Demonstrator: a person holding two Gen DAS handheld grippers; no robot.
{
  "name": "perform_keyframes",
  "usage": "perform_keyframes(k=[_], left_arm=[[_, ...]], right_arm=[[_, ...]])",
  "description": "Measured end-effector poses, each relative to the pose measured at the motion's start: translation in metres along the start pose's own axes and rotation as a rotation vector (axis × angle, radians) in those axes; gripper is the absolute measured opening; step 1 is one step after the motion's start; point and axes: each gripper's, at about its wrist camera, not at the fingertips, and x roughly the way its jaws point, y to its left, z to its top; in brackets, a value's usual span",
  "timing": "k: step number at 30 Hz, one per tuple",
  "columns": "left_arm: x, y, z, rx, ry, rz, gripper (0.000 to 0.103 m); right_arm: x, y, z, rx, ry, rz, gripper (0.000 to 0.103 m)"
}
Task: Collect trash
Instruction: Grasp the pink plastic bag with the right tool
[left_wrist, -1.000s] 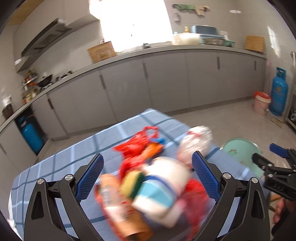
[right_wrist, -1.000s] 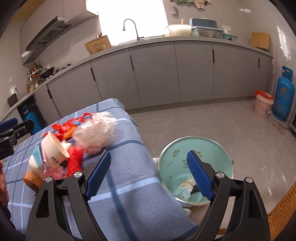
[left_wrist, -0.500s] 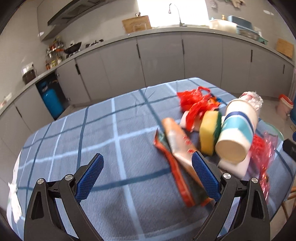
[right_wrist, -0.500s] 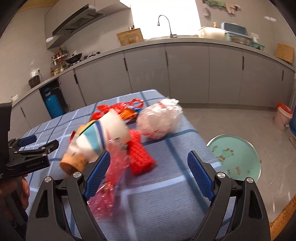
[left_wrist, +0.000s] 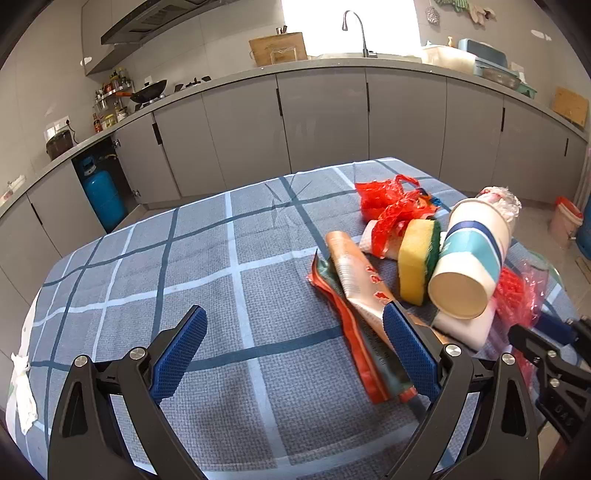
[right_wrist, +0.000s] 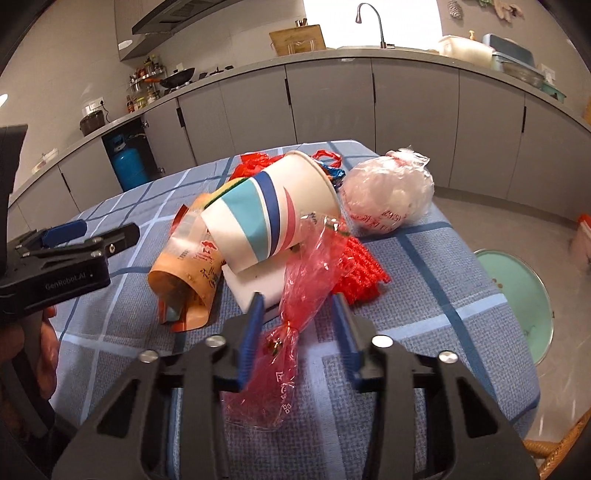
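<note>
A heap of trash sits on the waffle-weave checked tablecloth (left_wrist: 229, 258): a striped paper cup (right_wrist: 273, 210) on its side, a yellow sponge (left_wrist: 415, 262), a flattened orange wrapper (left_wrist: 354, 273), a knotted clear bag (right_wrist: 388, 192). The right gripper (right_wrist: 299, 317) has just been narrowing around a crinkly red cellophane bag (right_wrist: 295, 295); whether its ribbed blue pads pinch the film I cannot tell. The left gripper (left_wrist: 295, 354) gapes wide over bare cloth.
</note>
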Motion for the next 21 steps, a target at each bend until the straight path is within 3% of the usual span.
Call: perform_keyframes(k=[8,18,21], left_arm=[[0.007,-0.016,0.001,0.026,0.017,-0.006,0.094],[0.037,-0.035,-0.004,0.021,0.105,-0.051,0.093],[0.039,-0.037,-0.005,0.017,0.113,-0.070,0.083]], right_arm=[[-0.018,-0.005,0.002,0.010,-0.068,0.030,0.021],[-0.027,-0.013,0.000,0.020,-0.103,0.042,0.021],[-0.027,-0.015,-0.001,0.023,-0.110,0.039,0.021]])
